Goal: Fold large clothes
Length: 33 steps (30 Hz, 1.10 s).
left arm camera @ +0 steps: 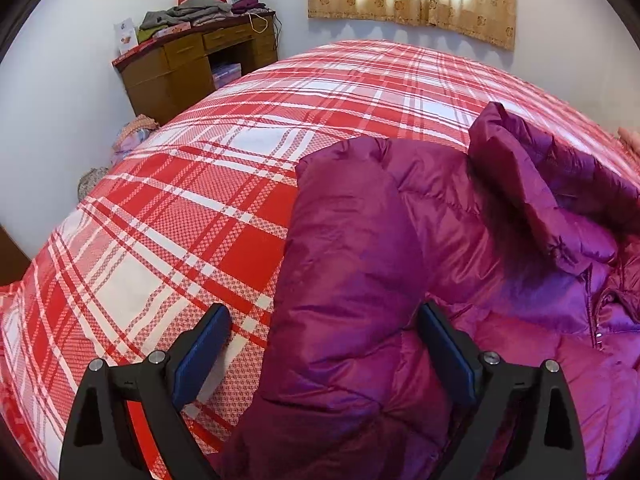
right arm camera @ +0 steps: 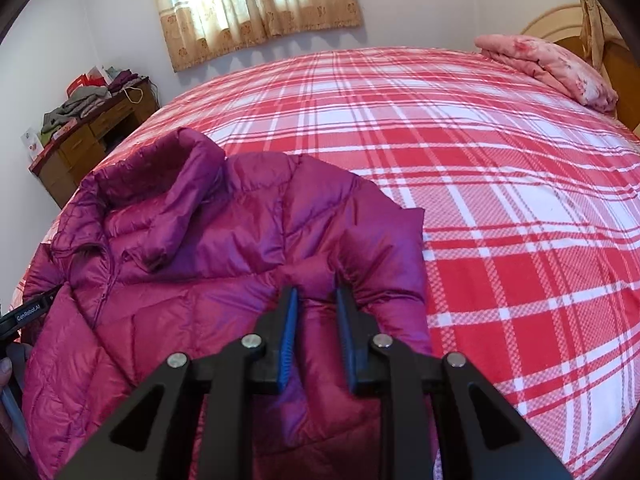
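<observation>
You see: magenta-purple quilted jacket (right arm camera: 224, 280) on red-white plaid bedspread (right arm camera: 500, 200); tan floral-print curtain (right arm camera: 256, 4); pink blotchy-patterned bedding (right arm camera: 552, 68); brown wooden desk (left arm camera: 192, 68); black grippers, blue pads (right arm camera: 289, 340).

A shiny magenta-purple puffer jacket (right arm camera: 192, 280) lies spread front-up on a bed. Its quilted fabric is stitched in puffy bands. A zip runs down the middle of the chest, closed at least in its upper part. The tall padded collar (right arm camera: 160, 184) stands up and flops partly over the chest. One sleeve (left arm camera: 340, 280) is folded lengthwise over the body, forming a thick padded roll. The opposite shoulder is bunched into soft creases.
</observation>
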{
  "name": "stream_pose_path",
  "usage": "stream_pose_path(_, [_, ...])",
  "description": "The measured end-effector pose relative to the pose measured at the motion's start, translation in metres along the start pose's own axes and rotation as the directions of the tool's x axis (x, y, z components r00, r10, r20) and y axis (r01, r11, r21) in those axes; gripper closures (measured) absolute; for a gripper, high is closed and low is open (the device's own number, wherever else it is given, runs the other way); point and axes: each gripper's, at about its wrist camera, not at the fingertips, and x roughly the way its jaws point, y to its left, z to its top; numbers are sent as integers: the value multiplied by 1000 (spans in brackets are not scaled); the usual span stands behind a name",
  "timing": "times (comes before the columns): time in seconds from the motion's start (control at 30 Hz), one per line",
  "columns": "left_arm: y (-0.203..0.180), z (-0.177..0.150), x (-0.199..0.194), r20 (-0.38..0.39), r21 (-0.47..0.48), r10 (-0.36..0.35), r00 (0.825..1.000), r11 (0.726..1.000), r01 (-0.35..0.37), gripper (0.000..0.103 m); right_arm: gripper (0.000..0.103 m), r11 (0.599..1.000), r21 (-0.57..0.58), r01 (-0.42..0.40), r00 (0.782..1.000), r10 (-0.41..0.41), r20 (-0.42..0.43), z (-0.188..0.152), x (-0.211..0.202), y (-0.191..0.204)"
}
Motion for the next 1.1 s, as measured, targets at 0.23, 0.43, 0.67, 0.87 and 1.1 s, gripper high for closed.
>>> stream_pose_path(0.23, [0,-1,2,-5,-2,6,1000,1000,-6,5,79,1000,-9,11,1000,-11,2,-1,3,3])
stream_pose_path(0.43, [-1,-1,3,-6,-5,1,1000,1000,-1,4,79,1000,-11,15,1000,-15,4,-1,3,3])
stream_pose_path(0.67, [-1,-2,3,-7,-7,0,1000,1000,0,3,79,1000,-7,11,1000,-11,4,-1,4,1])
stream_pose_path(0.87, [-1,-2,3,-6,-7,0,1000,1000,0,3,79,1000,-8,14,1000,-13,6,-1,5,1])
stream_pose_path(1.1, [-1,0,4,-11,-7,3,1000,1000,-3,2,79,1000,-8,16,1000,-15,9,-2,5,1])
